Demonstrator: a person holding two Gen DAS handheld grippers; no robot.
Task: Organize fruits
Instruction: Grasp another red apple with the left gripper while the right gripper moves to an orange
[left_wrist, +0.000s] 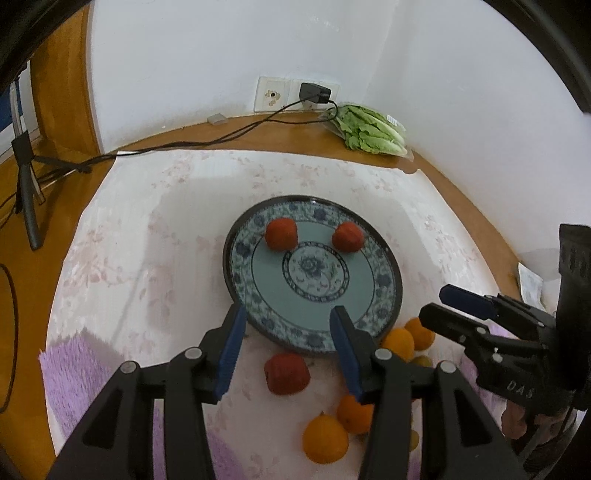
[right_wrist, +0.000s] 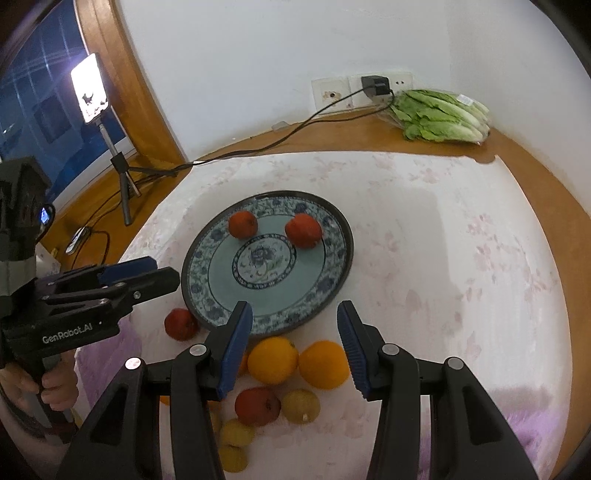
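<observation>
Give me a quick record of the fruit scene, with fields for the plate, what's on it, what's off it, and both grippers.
plate: blue patterned plate on a white floral cloth
on plate: two red fruits, far side
off plate: red fruit by the near rim; two oranges; another red fruit; yellow fruits
left gripper: open, empty
right gripper: open, empty
background: lettuce by the wall

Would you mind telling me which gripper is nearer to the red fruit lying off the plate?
Left. The left gripper hangs just above the loose red fruit, jaws open and empty. The right gripper is off to its right, over the oranges.
</observation>
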